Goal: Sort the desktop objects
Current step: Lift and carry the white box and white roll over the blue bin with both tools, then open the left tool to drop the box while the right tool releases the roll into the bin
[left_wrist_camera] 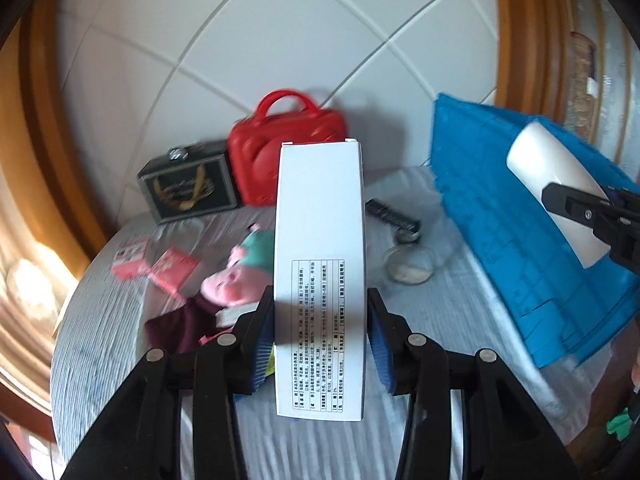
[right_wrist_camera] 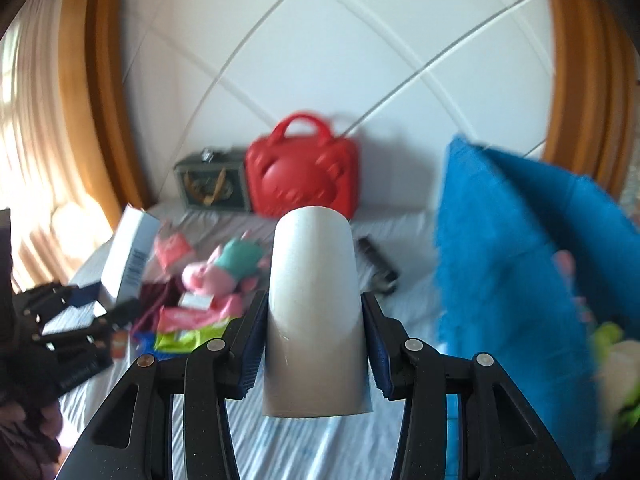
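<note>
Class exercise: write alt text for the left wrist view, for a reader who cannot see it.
The left gripper holds a tall white printed box above a striped tabletop. Behind sit a pink plush toy, red case and blue bin.

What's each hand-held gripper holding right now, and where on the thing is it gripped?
The left hand-held gripper clamps a tall white printed box by its long sides, near the lower end. The right hand-held gripper clamps a white rounded object by its sides, below the middle.

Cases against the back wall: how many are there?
2. A red carry case stands against the wall, with a dark box-shaped case touching its left side. More could hide behind the blue basket.
</note>
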Tool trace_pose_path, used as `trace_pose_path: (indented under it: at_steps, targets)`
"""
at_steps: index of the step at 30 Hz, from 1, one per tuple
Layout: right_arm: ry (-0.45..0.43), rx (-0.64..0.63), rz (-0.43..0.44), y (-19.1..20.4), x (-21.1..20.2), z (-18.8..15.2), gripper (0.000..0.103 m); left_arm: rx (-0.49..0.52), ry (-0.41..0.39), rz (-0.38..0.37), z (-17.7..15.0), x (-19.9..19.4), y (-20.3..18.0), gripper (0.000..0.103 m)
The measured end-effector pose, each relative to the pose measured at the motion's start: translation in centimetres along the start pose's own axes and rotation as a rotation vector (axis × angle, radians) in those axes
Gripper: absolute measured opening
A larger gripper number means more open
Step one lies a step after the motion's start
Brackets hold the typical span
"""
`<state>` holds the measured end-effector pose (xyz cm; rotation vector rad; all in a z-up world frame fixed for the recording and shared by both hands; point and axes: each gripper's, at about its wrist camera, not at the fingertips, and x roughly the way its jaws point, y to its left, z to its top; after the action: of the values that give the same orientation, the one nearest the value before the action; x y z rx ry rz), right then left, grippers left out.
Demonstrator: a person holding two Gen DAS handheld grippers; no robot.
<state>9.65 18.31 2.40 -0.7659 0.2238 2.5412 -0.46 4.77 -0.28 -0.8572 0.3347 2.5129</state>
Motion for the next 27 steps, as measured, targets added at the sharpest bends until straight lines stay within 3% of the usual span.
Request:
trace_pose_path:
  at_steps: [8, 15, 22, 27]
  targets:
    - [-0.157, 0.044, -0.156, -7.7, -7.1, 1.6, 0.044, 0.092, -0.105, -0.117, 4.7, -1.8, -11.3, 0.042]
    - [-0.196, 0.098, -0.296, -15.9, -10.6, 1.8, 0.044, 0.131, -0.173, -0.205, 9.0, -3.5, -20.9, 0.042]
    - [-0.168, 0.178, -0.386, -23.2, -12.1, 0.7, 0.044, 0.202, -0.150, -0.291, 11.0, -3.6, -30.2, 0.042]
    - [-0.146, 0.214, -0.414, -26.3, -12.2, -0.7, 0.044, 0.248, -0.105, -0.316, 11.3, -2.0, -34.4, 0.042]
